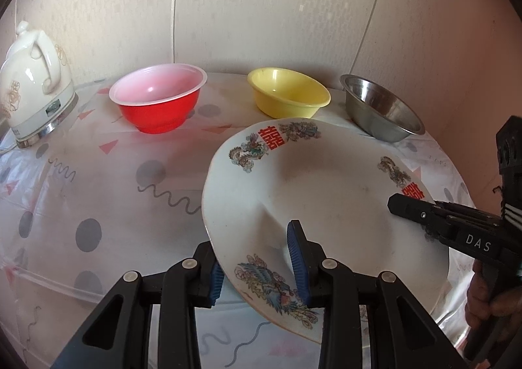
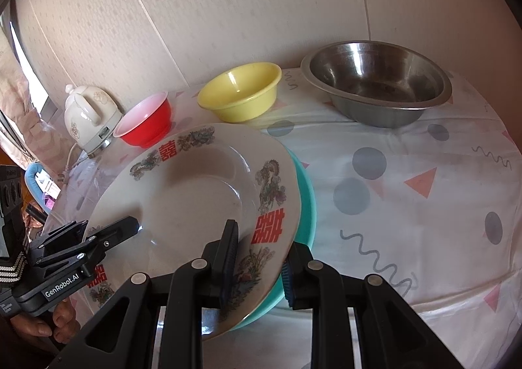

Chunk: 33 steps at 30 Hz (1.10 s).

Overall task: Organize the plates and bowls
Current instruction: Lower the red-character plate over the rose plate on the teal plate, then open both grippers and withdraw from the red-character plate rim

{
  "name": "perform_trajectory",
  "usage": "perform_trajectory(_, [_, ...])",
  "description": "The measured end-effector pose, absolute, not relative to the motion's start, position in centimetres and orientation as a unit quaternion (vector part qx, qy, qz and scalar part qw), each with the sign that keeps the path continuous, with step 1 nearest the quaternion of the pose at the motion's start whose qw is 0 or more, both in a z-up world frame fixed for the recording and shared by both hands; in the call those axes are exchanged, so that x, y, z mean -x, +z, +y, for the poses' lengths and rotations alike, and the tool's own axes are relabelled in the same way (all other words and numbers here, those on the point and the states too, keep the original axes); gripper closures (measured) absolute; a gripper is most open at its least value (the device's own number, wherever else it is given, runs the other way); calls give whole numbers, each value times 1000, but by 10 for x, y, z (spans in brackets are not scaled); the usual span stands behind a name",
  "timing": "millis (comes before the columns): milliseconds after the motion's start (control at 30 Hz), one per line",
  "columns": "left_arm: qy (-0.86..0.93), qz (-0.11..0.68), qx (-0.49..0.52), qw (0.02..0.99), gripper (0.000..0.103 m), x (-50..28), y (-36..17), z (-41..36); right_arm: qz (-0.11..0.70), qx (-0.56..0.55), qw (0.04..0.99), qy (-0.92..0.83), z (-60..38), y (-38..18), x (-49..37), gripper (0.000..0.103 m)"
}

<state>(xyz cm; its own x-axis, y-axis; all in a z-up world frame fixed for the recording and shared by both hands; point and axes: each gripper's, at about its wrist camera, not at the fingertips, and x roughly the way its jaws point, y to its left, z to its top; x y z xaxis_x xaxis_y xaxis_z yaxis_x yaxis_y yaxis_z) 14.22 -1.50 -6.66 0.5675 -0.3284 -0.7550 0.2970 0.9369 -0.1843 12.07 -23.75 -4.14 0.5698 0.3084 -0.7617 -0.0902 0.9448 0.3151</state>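
Observation:
A white plate (image 1: 326,192) with red characters and dragon prints sits on a teal plate (image 2: 306,192), whose rim shows only in the right wrist view. My left gripper (image 1: 257,268) straddles the white plate's near left rim, one finger under, one on top. My right gripper (image 2: 257,268) straddles the white plate (image 2: 202,192) and teal rim at the opposite side. Both look closed on the rim. Each gripper shows in the other's view: the right gripper (image 1: 404,206) and the left gripper (image 2: 114,232). A red bowl (image 1: 158,98), a yellow bowl (image 1: 288,95) and a steel bowl (image 1: 381,111) stand in a row by the wall.
A white electric kettle (image 1: 32,82) stands at the far left by the wall. The round table has a clear cover over a patterned cloth (image 1: 98,192). The wallpapered wall runs close behind the bowls. The same bowls appear in the right wrist view: red (image 2: 146,122), yellow (image 2: 239,91), steel (image 2: 378,88).

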Motion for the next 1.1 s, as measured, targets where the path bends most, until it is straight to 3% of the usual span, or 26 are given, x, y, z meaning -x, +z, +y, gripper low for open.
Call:
perform_trajectory(300, [-166, 433, 18, 886, 68, -141, -66, -16, 451, -119, 879, 103, -236, -40, -120, 78])
perform_trajectory(467, [-161, 434, 27, 886, 62, -137, -64, -11, 453, -128, 876, 102, -236, -40, -118, 77])
perform_trajectory(1100, [-134, 422, 28, 896, 55, -116, -47, 5, 455, -133, 875, 103, -231, -37, -102, 74])
